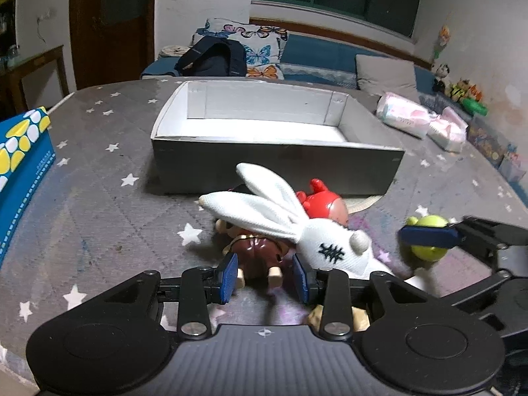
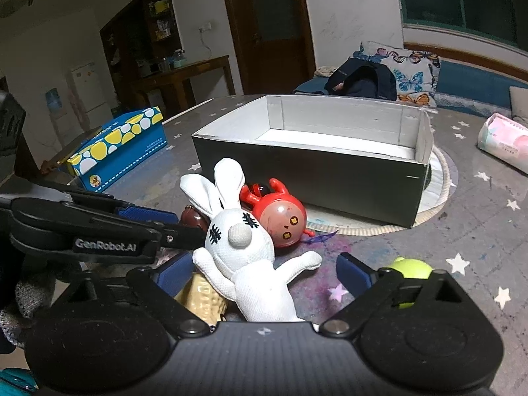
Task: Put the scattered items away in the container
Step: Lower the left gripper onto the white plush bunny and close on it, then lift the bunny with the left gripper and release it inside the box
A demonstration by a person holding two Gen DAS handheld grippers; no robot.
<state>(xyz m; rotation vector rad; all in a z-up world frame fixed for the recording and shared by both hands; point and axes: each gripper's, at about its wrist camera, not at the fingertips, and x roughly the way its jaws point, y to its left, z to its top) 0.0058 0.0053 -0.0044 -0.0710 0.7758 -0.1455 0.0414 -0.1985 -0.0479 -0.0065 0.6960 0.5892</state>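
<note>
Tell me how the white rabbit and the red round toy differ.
The white rabbit is soft knitted cloth; the red round toy is glossy hard plastic. The rabbit has long floppy ears, the red toy short horns. The rabbit lies between the right gripper's fingers; the red toy lies beyond them. Both lie outside the box.

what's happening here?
A person with two handheld grippers is tidying toys into the box, which looks empty so far. The left gripper straddles the brown figure; whether it pinches it is unclear. The right gripper is open around the white rabbit. The red toy and green toy lie loose.
</note>
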